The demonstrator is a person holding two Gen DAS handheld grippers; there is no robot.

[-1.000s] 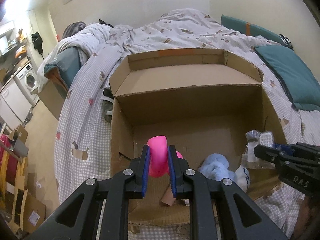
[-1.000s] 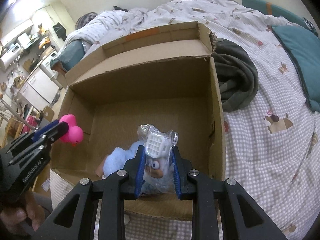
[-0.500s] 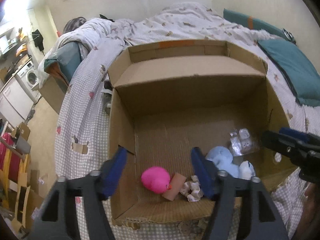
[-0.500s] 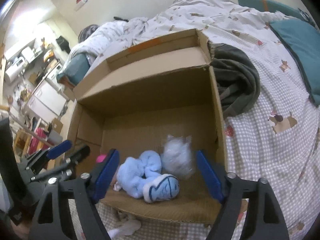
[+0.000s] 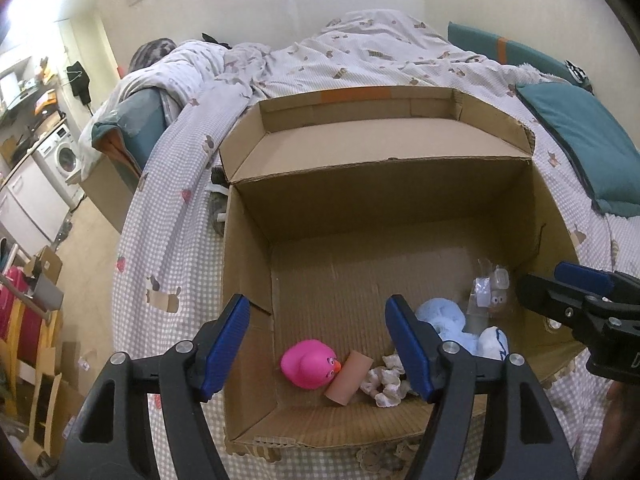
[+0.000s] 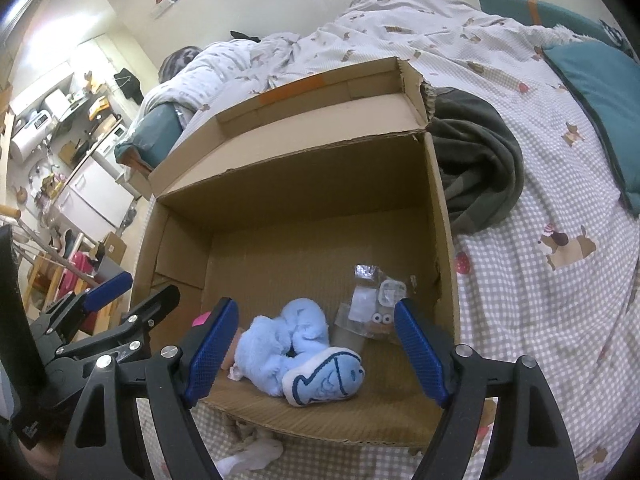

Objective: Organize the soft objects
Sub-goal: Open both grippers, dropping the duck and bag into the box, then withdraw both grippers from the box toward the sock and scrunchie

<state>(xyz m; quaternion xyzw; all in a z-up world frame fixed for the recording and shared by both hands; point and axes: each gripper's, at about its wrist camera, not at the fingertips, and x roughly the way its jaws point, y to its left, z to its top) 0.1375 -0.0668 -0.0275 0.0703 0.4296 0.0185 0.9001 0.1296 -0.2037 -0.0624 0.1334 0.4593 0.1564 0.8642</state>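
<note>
An open cardboard box (image 5: 376, 208) sits on the bed. On its floor lie a pink rubber duck (image 5: 309, 364), a brown cardboard tube (image 5: 347, 372), a small patterned cloth (image 5: 386, 380), a light blue plush slipper (image 6: 296, 344) and a clear bag with a small toy (image 6: 370, 308). My left gripper (image 5: 318, 344) is open and empty above the box's near left corner, over the duck. My right gripper (image 6: 316, 352) is open and empty above the near right part, over the slipper and bag. The right gripper also shows in the left wrist view (image 5: 576, 296).
The bed has a checked cover (image 6: 540, 300). A dark green garment (image 6: 476, 168) lies right of the box. A teal pillow (image 5: 580, 140) lies at the far right. A white cloth (image 6: 252, 456) lies in front of the box. Furniture and a washing machine (image 5: 60, 160) stand left.
Both grippers opened. The left let go of the pink duck and the right let go of the bagged toy; both things now lie on the box floor. Both grippers drew back a little.
</note>
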